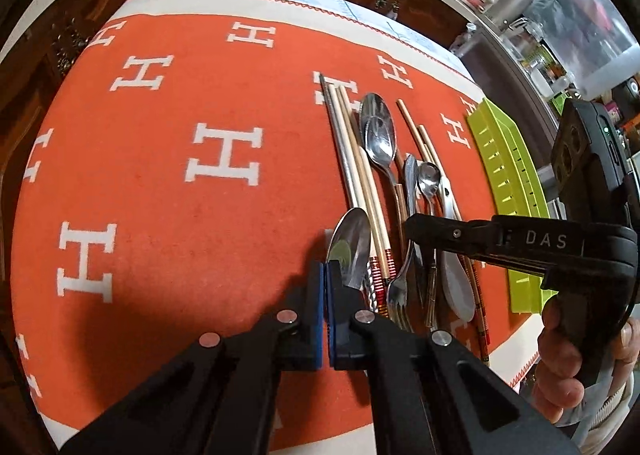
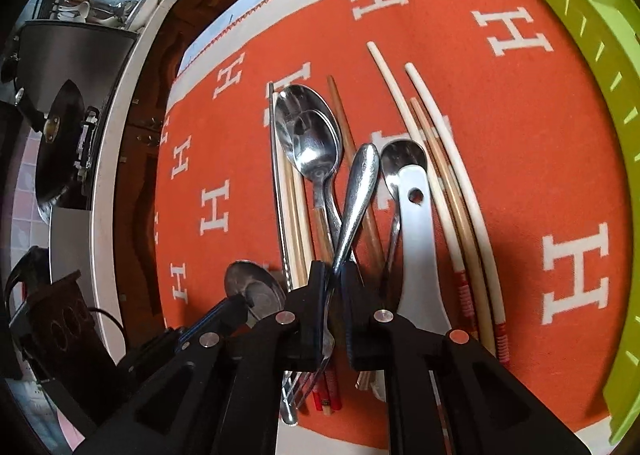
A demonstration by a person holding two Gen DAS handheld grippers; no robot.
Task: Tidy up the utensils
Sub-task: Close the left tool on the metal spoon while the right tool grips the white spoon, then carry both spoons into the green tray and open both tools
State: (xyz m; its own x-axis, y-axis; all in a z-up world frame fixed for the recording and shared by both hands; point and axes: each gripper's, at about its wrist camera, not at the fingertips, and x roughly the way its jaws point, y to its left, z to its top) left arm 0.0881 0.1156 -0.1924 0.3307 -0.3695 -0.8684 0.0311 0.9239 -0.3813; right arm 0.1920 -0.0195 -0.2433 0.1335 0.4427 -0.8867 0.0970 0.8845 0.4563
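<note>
Two grippers work over the utensil pile (image 2: 360, 183): the left gripper (image 1: 325, 275) is fully closed beside a spoon (image 1: 349, 247). The right gripper (image 2: 333, 275) stands narrowly apart around a fork handle (image 2: 356, 191), whose tines its fingers (image 2: 310, 303) partly hide; whether the pads press it is unclear.

Four metal spoons (image 2: 310, 143) are counted: two nested, one small, one lying apart at the left. One fork (image 2: 352, 211), one white flat ladle (image 2: 418, 239) and one green tray (image 2: 592, 55) are seen. The chopsticks (image 2: 440, 159) overlap and cannot be counted exactly.

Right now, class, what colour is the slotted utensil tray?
Lime green; the utensil tray shows best in the right wrist view.
</note>
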